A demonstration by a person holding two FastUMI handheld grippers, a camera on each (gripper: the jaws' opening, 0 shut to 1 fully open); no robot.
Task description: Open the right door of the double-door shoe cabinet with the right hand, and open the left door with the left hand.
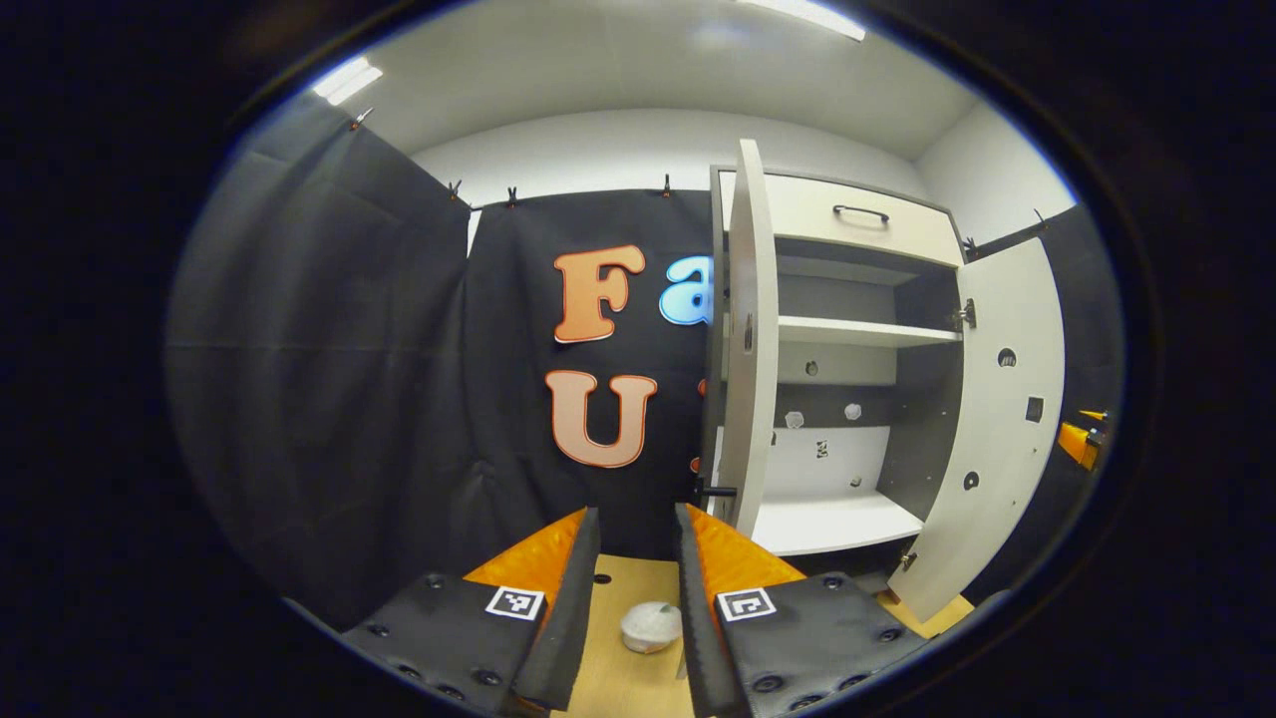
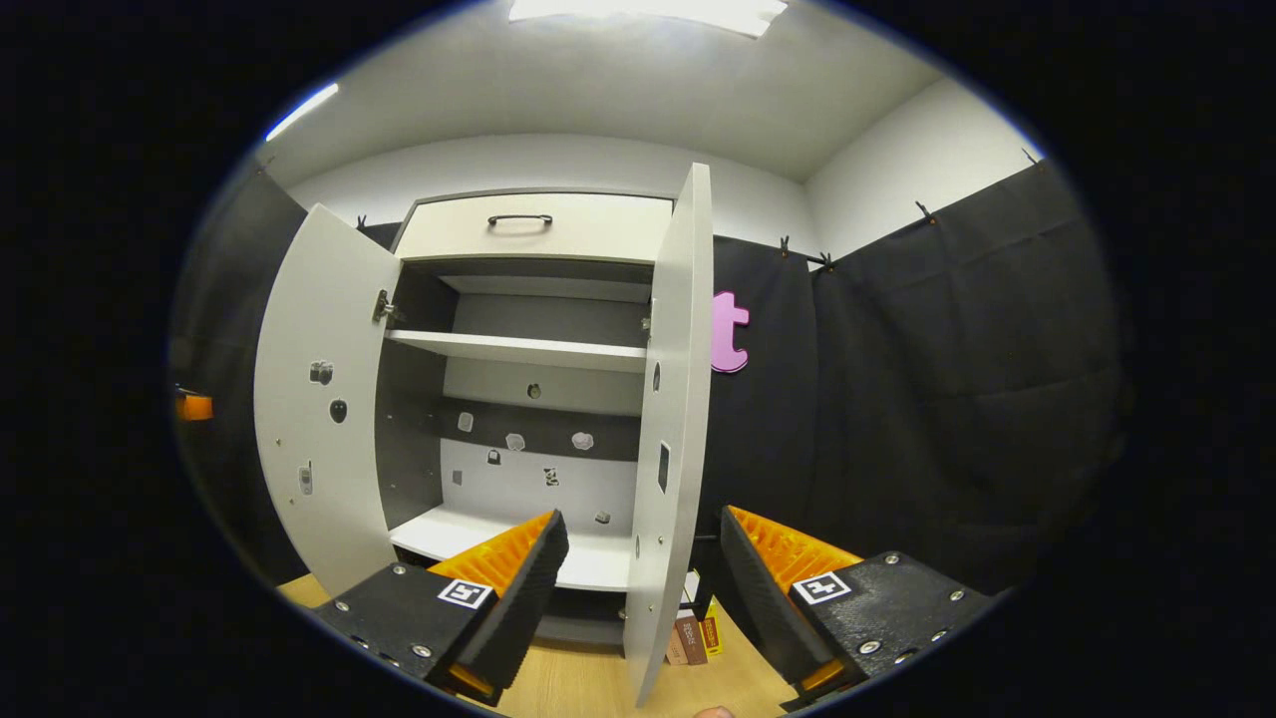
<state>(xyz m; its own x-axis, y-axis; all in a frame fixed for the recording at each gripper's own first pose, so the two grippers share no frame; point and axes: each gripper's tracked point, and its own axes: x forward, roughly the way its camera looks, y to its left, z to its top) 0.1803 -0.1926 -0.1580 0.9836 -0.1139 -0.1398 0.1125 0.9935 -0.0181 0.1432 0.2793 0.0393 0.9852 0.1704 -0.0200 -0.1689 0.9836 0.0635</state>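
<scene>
At cabinet (image 2: 533,224) | both doors open | right claw (image 2: 638,558) straddles right door (image 2: 673,419)

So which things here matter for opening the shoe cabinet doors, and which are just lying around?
Part of the job:
left door
right door
left gripper
right gripper

Just lying about:
white lump on the floor
small boxes by the cabinet base
top drawer

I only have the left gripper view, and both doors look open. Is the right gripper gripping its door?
Observer: No. The right gripper is open. The right door has its edge between the fingers, and neither seems to press on it.
Operator: Anything on the floor behind that door?
Observer: Yes, small boxes stand on the floor at its foot.
</scene>
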